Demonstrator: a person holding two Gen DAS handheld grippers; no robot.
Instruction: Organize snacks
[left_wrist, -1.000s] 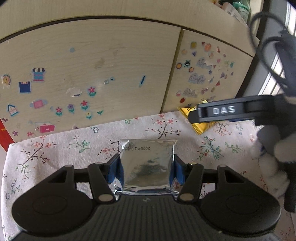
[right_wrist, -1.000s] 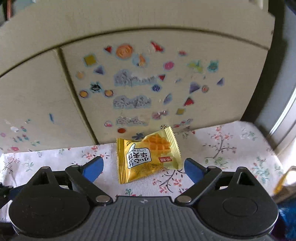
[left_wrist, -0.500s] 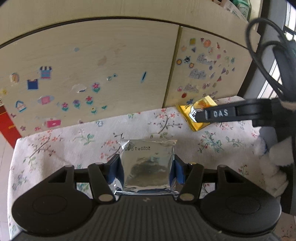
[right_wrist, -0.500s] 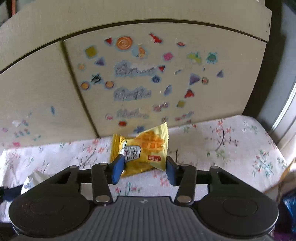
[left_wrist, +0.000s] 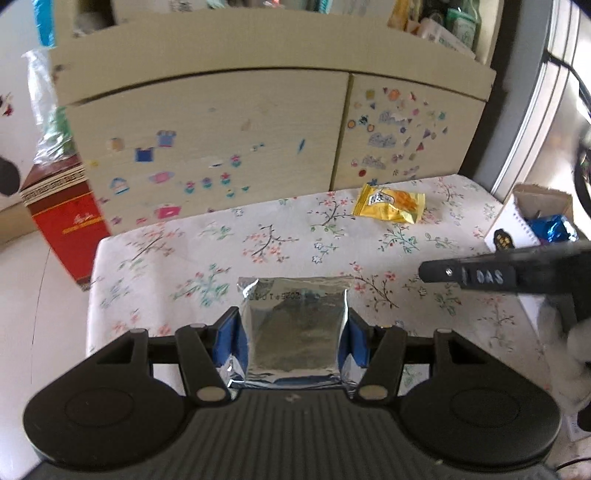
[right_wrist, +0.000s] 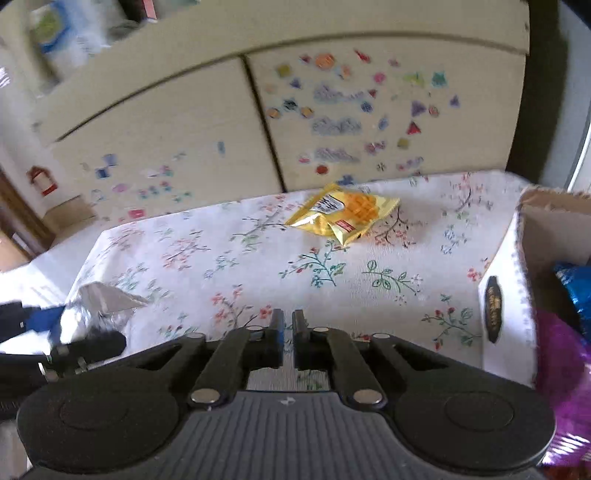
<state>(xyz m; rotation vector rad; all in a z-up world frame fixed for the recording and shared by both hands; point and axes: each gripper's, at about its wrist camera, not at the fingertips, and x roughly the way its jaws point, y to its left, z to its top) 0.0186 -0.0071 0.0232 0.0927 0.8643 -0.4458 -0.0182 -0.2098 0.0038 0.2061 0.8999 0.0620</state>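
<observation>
Between the blue pads of my left gripper sits a silver foil snack packet, clamped by its two side edges and held above the floral tablecloth, its printed top seam pointing away from me. My right gripper has its fingers drawn almost together with only a thin slit between them and nothing inside. Ahead of that right gripper and a little to its right, well apart from the tips, the yellow waffle-cake packet lies flat on the cloth near the stickered cabinet doors; its long axis runs roughly crosswise to my fingers, tilted a bit. Close on the right gripper's right side stands the open cardboard box, with a blue wrapped snack already in it. I judge the right hand is the nearer one to both the yellow packet and the box, so the left's foil packet would have to travel across to reach it.
</observation>
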